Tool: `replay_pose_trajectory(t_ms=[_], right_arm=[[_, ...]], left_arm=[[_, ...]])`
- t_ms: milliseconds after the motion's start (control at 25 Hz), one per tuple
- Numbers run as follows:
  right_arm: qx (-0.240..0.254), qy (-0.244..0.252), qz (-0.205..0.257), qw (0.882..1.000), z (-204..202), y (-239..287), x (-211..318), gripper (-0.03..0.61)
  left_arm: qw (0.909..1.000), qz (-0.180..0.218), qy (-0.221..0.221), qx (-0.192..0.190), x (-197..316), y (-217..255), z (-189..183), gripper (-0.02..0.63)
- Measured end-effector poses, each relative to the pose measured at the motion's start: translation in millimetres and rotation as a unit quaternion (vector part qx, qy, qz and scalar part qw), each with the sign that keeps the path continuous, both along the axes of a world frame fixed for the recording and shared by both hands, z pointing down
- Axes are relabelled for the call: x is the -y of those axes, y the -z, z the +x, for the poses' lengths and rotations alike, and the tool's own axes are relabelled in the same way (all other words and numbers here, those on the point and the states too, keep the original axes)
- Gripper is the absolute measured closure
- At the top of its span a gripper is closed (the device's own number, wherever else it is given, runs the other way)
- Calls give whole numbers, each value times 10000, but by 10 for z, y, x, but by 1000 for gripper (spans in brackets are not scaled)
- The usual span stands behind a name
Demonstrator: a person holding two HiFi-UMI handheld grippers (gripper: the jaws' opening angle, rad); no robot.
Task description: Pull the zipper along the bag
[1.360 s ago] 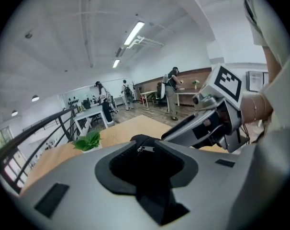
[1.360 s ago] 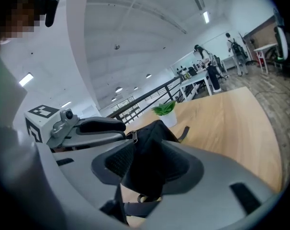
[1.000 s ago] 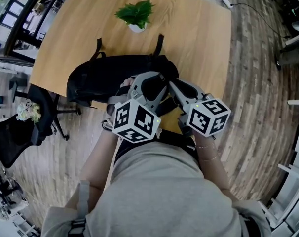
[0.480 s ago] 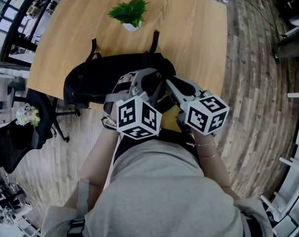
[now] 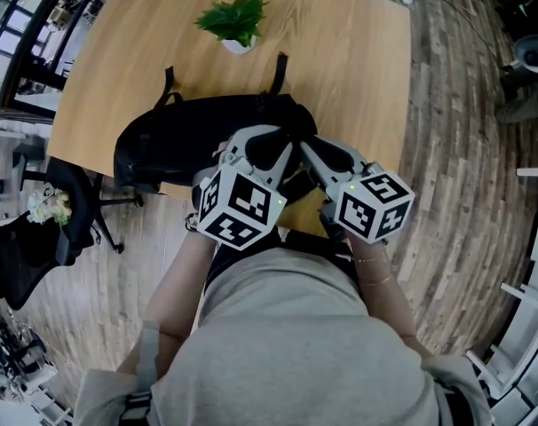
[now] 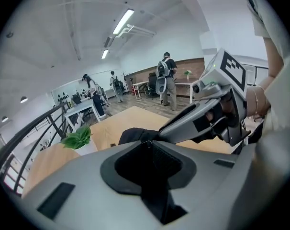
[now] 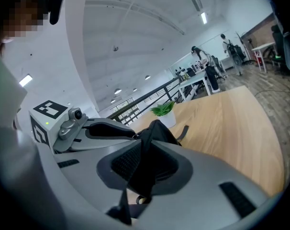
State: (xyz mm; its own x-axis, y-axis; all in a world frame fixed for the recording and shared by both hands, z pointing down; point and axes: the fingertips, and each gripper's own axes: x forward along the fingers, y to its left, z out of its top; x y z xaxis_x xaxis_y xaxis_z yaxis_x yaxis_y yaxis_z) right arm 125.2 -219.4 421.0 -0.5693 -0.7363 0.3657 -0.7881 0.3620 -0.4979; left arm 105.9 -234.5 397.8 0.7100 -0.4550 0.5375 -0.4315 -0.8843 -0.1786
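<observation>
On the near edge of the wooden table (image 5: pixel 367 51), you have the black bag (image 5: pixel 176 145) lying lengthwise. Its two straps point toward the far edge, where a small potted plant (image 5: pixel 235 20) stands well apart from it. Both of your grippers meet at the bag's right end, close to the near edge, so you are at one end of the zipper's run and not partway along it.

Your right gripper (image 7: pixel 146 140) is clamped on a fold of the bag's black fabric. The cloth stands up between its pads, and a strap end with a small ring hangs below them. That looks like your anchor, holding the bag against the pull.

Your left gripper (image 6: pixel 149 142) has just been closing. Black material from the bag runs between its pads, and they appear to pinch it now. A small metallic glint sits right at its tips. That may be the zipper pull, but it is too small for you to be sure.

The zipper line itself does not show against the dark fabric, so you cannot tell how much is open or shut. Judged from where the grippers sit, only the gripping is done. The pull along the bag toward its left end is all ahead of you.
</observation>
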Motion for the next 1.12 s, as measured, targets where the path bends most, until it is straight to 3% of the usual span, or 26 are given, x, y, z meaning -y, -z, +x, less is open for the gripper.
replay_pose_trajectory(t_ms=[160, 360, 560, 840, 1120], right_arm=[[26, 35, 6, 10000, 4, 3, 8, 508], [26, 78, 16, 10000, -2, 4, 11, 508], [8, 94, 57, 9999, 3, 14, 4, 509], [-3, 97, 135, 9999, 17, 33, -18, 515], [-82, 46, 111, 9999, 65, 25, -17, 515]], left_arm=[[9970, -298, 342, -623, 34, 109, -36, 555], [9851, -766, 867, -1270, 117, 173, -149, 579], [9770, -961, 1251, -1437, 152, 153, -262, 594], [9726, -828, 1569, -1504, 144, 135, -379, 594], [9534, -1155, 1951, -1991, 155, 104, -581, 594]])
